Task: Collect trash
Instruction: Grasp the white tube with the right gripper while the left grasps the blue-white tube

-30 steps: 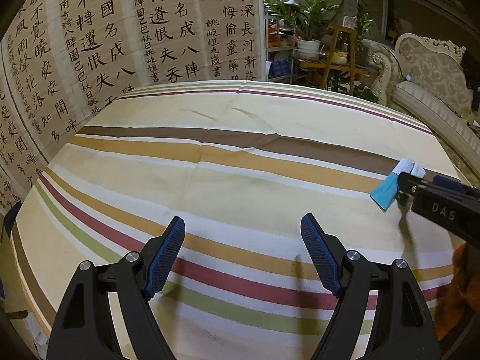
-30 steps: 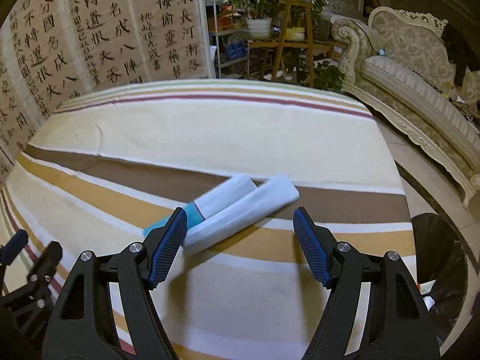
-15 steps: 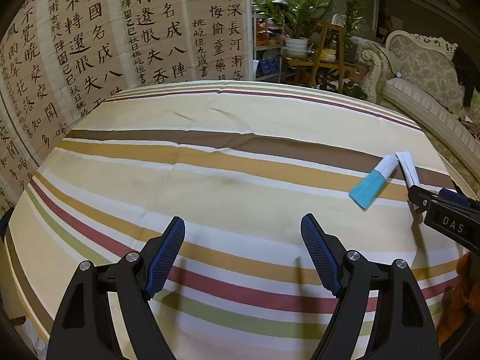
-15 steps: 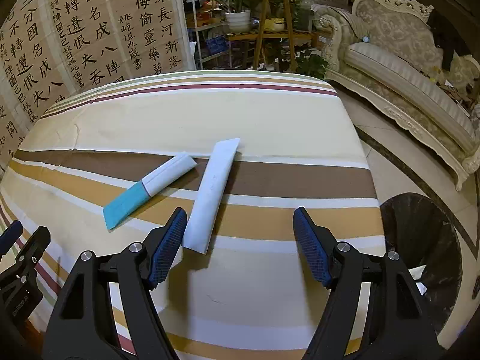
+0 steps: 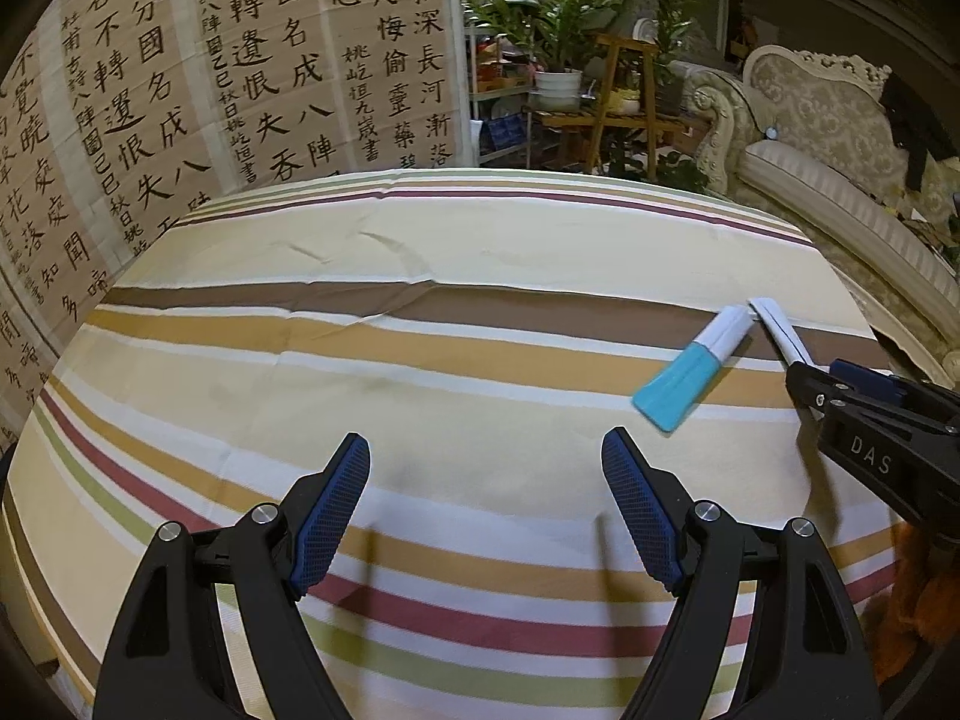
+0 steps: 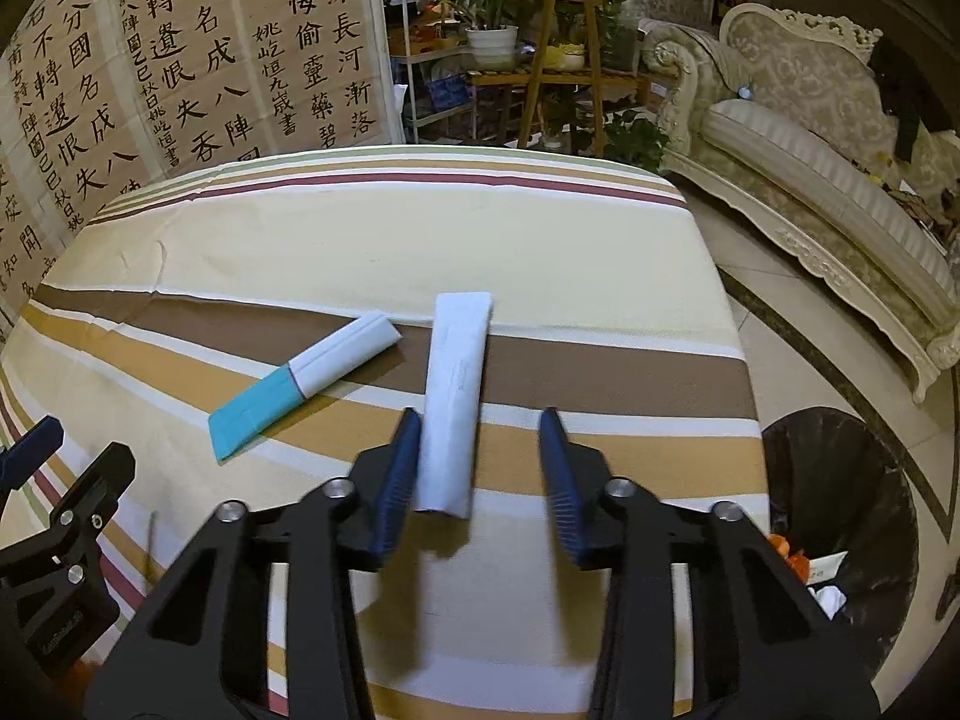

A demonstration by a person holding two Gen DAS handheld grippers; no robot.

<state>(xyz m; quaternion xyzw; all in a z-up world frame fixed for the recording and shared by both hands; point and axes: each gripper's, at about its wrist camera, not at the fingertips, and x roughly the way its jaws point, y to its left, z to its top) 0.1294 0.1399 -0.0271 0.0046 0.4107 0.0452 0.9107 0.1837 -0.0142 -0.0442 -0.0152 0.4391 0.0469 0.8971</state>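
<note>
A folded white paper strip (image 6: 456, 396) lies lengthwise on the striped tablecloth (image 6: 360, 228), its near end between the jaws of my right gripper (image 6: 480, 420). Those jaws are closing: the left pad touches the strip and the right pad stands clear of it. A blue-and-white folded paper (image 6: 306, 384) lies slanted just left of the strip. In the left wrist view my left gripper (image 5: 486, 438) hangs open over bare cloth, with the blue-and-white paper (image 5: 690, 372), the white strip (image 5: 780, 336) and the right gripper (image 5: 840, 384) off to its right.
A bin lined with a black bag (image 6: 840, 480) stands on the floor past the table's right edge, with scraps in it. An ornate sofa (image 6: 810, 180) runs along the right. A calligraphy screen (image 6: 180, 60) and a plant stand (image 6: 558, 72) are behind the table.
The right jaws have narrowed around the white strip, which has turned from slanted to pointing straight away. The left gripper has drifted sideways and stays open.
</note>
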